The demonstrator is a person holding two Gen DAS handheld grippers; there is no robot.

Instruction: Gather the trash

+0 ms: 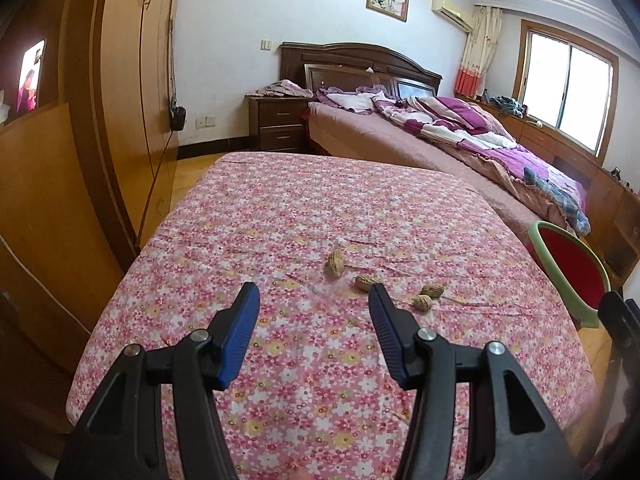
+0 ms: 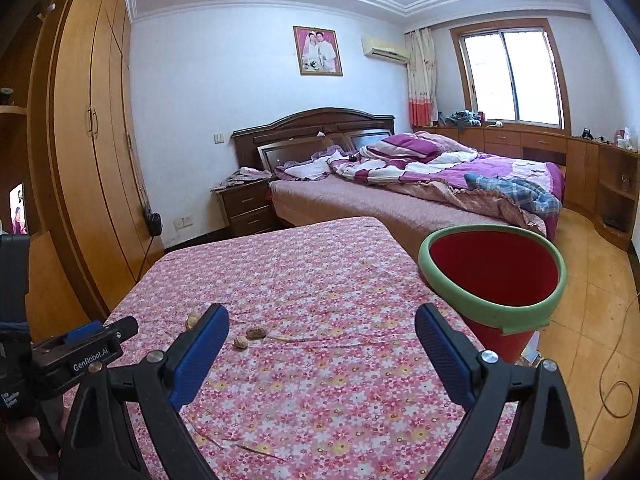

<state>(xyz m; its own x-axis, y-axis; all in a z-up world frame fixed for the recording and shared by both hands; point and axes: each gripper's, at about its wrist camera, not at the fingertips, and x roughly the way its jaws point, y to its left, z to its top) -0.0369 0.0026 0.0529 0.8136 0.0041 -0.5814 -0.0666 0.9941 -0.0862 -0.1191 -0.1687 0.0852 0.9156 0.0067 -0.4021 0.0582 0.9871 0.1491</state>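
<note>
Several peanut shells lie on the pink floral tablecloth [image 1: 280, 220]: one [image 1: 335, 263] stands apart, another [image 1: 366, 282] lies by my right fingertip, two more [image 1: 427, 296] lie to the right. My left gripper [image 1: 314, 298] is open and empty, just short of them. In the right wrist view the shells [image 2: 250, 337] lie left of centre, and my right gripper [image 2: 322, 322] is open and empty above the cloth [image 2: 320, 280]. A red bin with a green rim [image 2: 494, 276] stands off the table's right edge; it also shows in the left wrist view [image 1: 568, 268].
A wooden wardrobe [image 2: 88, 140] runs along the left wall. A bed with purple bedding [image 2: 420, 176] and a nightstand [image 2: 244, 204] stand behind the table. A thin cable [image 2: 612, 380] lies on the floor at right. The left gripper's body [image 2: 80, 354] shows at the right view's left edge.
</note>
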